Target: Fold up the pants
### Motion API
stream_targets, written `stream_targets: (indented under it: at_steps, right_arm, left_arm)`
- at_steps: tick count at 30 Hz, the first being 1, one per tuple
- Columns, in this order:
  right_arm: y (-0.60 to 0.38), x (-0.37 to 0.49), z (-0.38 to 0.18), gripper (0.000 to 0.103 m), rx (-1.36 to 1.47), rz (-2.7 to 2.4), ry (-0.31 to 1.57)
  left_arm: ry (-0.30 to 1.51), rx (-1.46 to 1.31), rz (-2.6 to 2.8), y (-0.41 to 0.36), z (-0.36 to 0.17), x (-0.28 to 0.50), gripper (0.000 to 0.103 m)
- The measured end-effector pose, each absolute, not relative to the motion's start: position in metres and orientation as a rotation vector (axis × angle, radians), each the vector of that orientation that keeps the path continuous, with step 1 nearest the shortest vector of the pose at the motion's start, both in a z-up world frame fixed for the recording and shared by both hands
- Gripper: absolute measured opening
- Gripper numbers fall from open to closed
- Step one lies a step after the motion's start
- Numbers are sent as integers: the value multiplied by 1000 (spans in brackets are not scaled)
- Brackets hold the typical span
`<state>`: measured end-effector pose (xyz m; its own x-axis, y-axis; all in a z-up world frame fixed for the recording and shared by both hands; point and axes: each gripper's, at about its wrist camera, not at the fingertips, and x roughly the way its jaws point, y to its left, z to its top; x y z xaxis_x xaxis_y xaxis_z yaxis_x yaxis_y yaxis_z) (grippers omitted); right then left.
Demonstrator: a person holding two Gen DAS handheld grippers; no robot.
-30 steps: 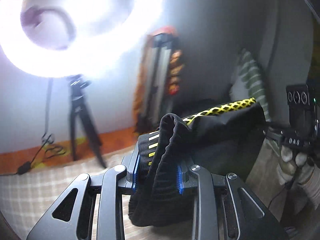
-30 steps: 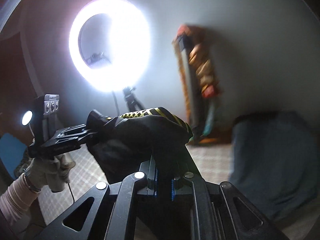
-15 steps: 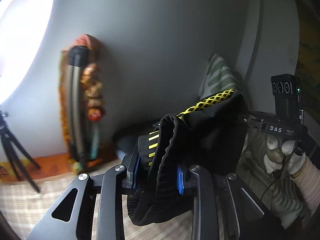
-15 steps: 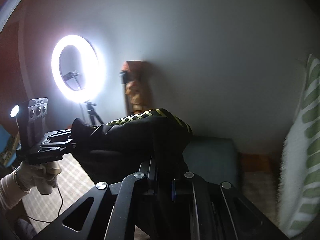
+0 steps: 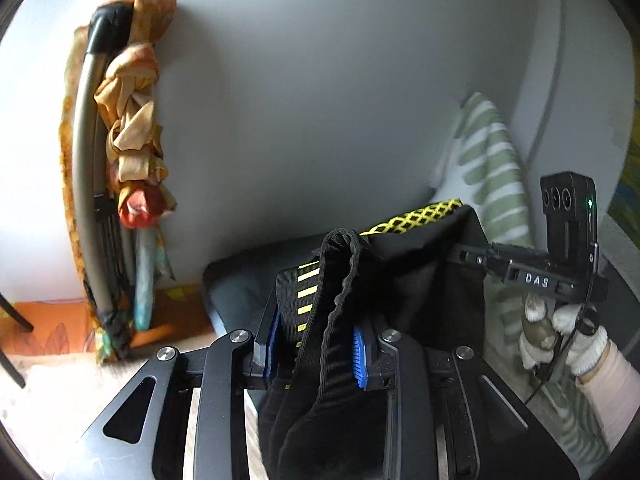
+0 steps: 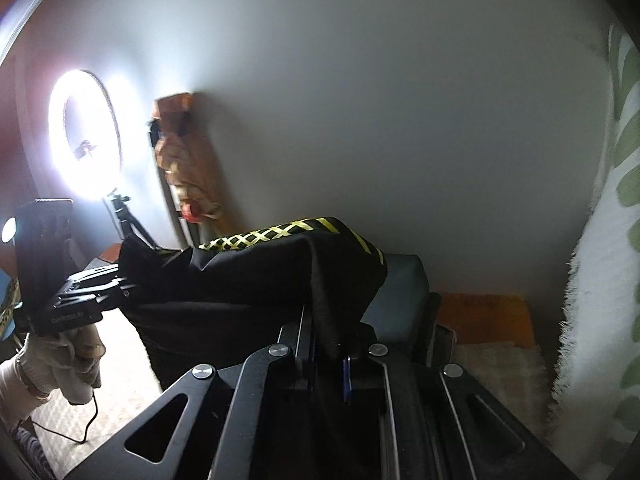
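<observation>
The black pants [image 5: 416,280] with yellow lattice trim hang in the air, stretched between both grippers. My left gripper [image 5: 316,352] is shut on the ribbed waistband, which bunches between the blue pads [image 5: 358,354]. My right gripper [image 6: 330,354] is shut on the other end of the pants [image 6: 248,276]. In the left wrist view the right gripper [image 5: 472,256] shows at the right, held by a gloved hand. In the right wrist view the left gripper [image 6: 124,286] shows at the left. The lower part of the pants is hidden behind the gripper bodies.
A grey wall is straight ahead. A folded frame wrapped in orange cloth [image 5: 120,152] leans on it. A dark blue cushion [image 6: 404,292] lies below. A green-striped white pillow [image 5: 492,168] stands at the right. A ring light on a tripod [image 6: 84,132] glows at the left.
Both grippers have swung to the right with the pants still held between them. The ring light has left the left wrist view, and the striped pillow has come into the right wrist view.
</observation>
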<state>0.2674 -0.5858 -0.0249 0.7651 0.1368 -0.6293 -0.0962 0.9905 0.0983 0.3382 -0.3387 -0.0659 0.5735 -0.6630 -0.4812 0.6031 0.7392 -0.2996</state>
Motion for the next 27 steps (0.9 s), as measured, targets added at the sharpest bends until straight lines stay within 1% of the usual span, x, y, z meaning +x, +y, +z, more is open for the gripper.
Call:
stream_targets:
  at_steps: [5, 6, 7, 8, 9, 10, 11, 12, 14, 16, 18, 24, 27]
  right_arm:
    - [-605, 305, -55, 8, 107, 106, 701]
    - [-606, 309, -61, 10, 106, 96, 705]
    - [-608, 316, -68, 18, 103, 70, 711]
    - [-609, 318, -72, 23, 106, 51, 713]
    - [-612, 321, -76, 29, 117, 33, 716]
    - [-617, 323, -80, 39, 140, 18, 718]
    - [-622, 323, -82, 43, 174, 10, 713]
    - [-628, 322, -83, 45, 203, 0, 703]
    - [-639, 320, -85, 48, 245, -27, 684]
    - [-643, 317, -84, 57, 222, -79, 680]
    - [-644, 315, -82, 63, 201, -110, 681]
    - [-646, 309, -73, 65, 181, -177, 670]
    - [-641, 298, -62, 74, 184, -189, 656]
  left_arm:
    - [636, -86, -676, -353, -87, 369, 27]
    - [643, -71, -664, -356, -92, 374, 27]
    - [654, -54, -650, -360, -97, 379, 28]
    - [657, -42, -639, -361, -100, 382, 28]
    - [656, -30, -624, -363, -102, 384, 31]
    - [657, -14, -603, -364, -104, 386, 33]
    - [658, -9, -589, -363, -104, 388, 35]
    - [659, -4, -569, -362, -105, 390, 42]
    - [649, -11, -542, -357, -103, 390, 43]
    - [650, -1, -518, -355, -102, 392, 54]
    - [651, 8, -508, -352, -101, 391, 54]
    - [655, 25, -526, -348, -95, 382, 55]
    - [656, 33, -536, -342, -86, 373, 61]
